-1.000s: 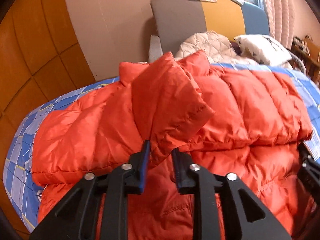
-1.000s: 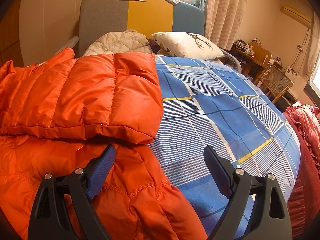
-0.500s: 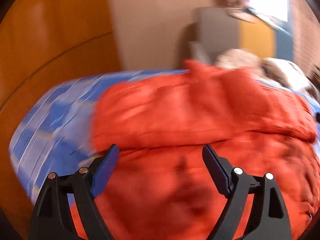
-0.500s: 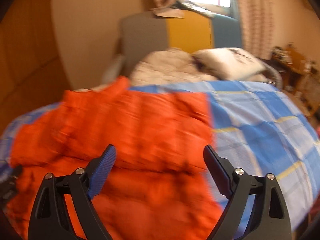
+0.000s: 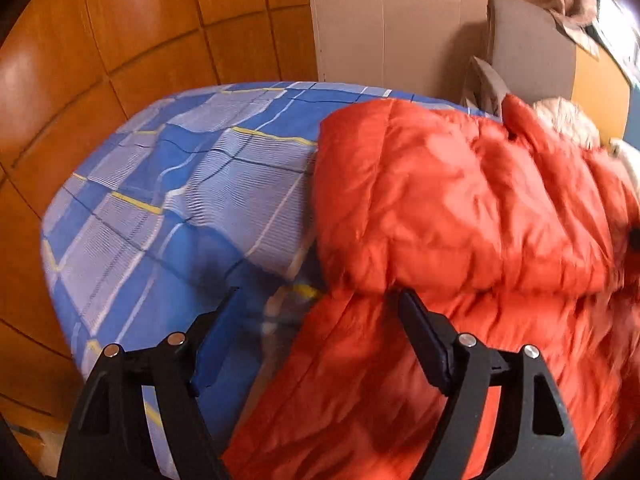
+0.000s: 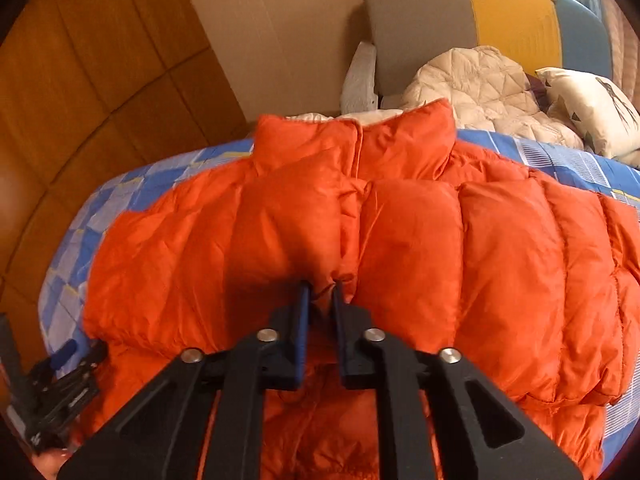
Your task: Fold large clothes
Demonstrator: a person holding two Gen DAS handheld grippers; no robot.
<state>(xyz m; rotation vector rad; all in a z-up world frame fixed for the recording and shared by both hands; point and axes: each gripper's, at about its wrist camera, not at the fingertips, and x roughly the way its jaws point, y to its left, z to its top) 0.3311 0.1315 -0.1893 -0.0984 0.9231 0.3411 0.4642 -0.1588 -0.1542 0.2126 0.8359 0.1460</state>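
An orange puffer jacket (image 6: 420, 248) lies on the blue checked bed, both sleeves folded across its front and the collar toward the headboard. It also shows in the left wrist view (image 5: 460, 208). My right gripper (image 6: 320, 292) is shut on the cuff edge of the left folded sleeve (image 6: 288, 232) at the jacket's middle. My left gripper (image 5: 320, 300) is open and empty, low at the jacket's left edge, one finger over the sheet and one over orange cloth. It shows at the lower left of the right wrist view (image 6: 60, 384).
The blue checked bed sheet (image 5: 180, 200) lies bare left of the jacket. A wooden panelled wall (image 5: 100, 40) stands close on the left. A cream quilted garment (image 6: 480, 80) and a pillow (image 6: 592, 108) lie by the grey and yellow headboard (image 6: 440, 20).
My left gripper let go of the sleeve, opened and swung left to the jacket's edge. My right gripper moved left from the open sheet side and shut on the folded sleeve's cuff.
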